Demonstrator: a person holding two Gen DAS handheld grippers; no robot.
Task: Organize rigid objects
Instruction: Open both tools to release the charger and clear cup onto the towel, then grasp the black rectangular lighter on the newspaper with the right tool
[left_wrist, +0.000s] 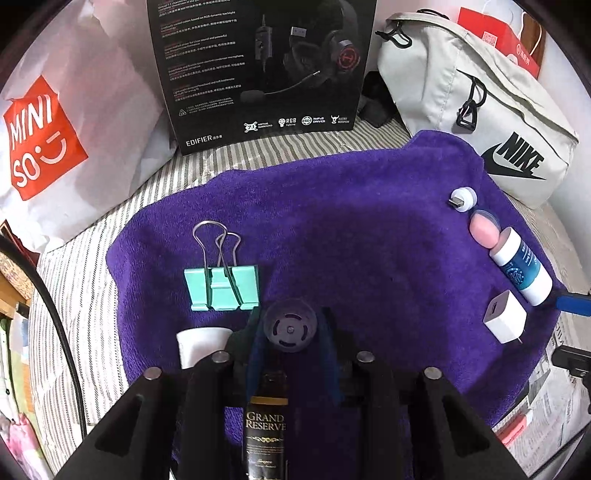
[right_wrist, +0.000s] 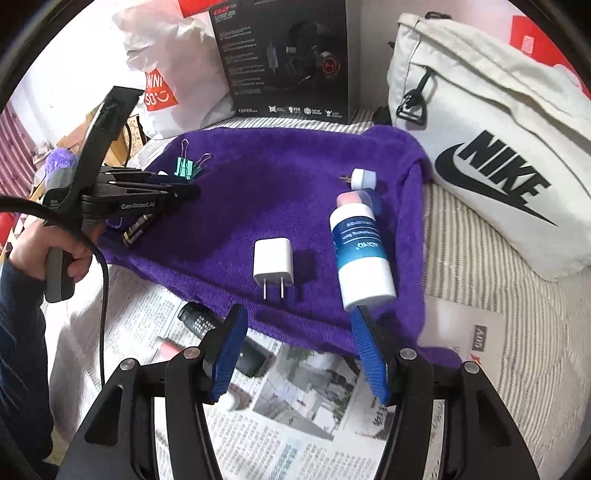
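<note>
My left gripper (left_wrist: 291, 325) is shut on a small dark bottle (left_wrist: 266, 424) labelled Grand Reserve, held low over the purple towel (left_wrist: 351, 229); it also shows in the right wrist view (right_wrist: 138, 227). A green binder clip (left_wrist: 221, 284) lies just beyond it, a white tube (left_wrist: 199, 345) to its left. On the towel's right lie a white USB adapter (left_wrist: 463, 198), a pink-capped white and blue bottle (right_wrist: 360, 247) and a white charger plug (right_wrist: 272, 264). My right gripper (right_wrist: 299, 347) is open and empty, at the towel's near edge.
A black Edifier headset box (left_wrist: 266, 70), a Miniso bag (left_wrist: 55, 140) and a white Nike bag (right_wrist: 491, 147) stand behind the towel. Newspaper (right_wrist: 295, 424) lies in front, with a black remote (right_wrist: 201, 321) on it.
</note>
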